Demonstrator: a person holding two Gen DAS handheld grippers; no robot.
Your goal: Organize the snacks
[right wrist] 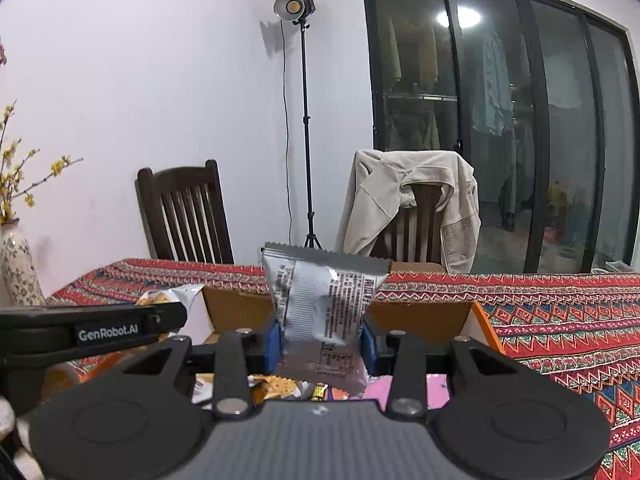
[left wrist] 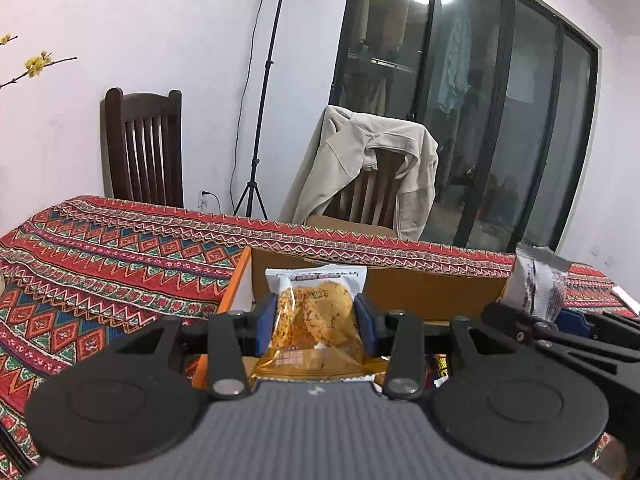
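Left claw [left wrist: 315,322] pinches an orange cracker packet [left wrist: 314,320] and right claw [right wrist: 320,334] pinches a silver packet [right wrist: 320,300], both above the open cardboard box [left wrist: 400,284] on the counter [left wrist: 120,248]. Crinkly film may slip, dropping either outside.

A table [right wrist: 560,320] covered by a red cloth with zigzag and diamond bands carries an open cardboard box [right wrist: 420,320] with orange outer sides. Small snack packets [right wrist: 276,388] lie inside the box. At the table's left end stands a patterned vase [right wrist: 18,268].
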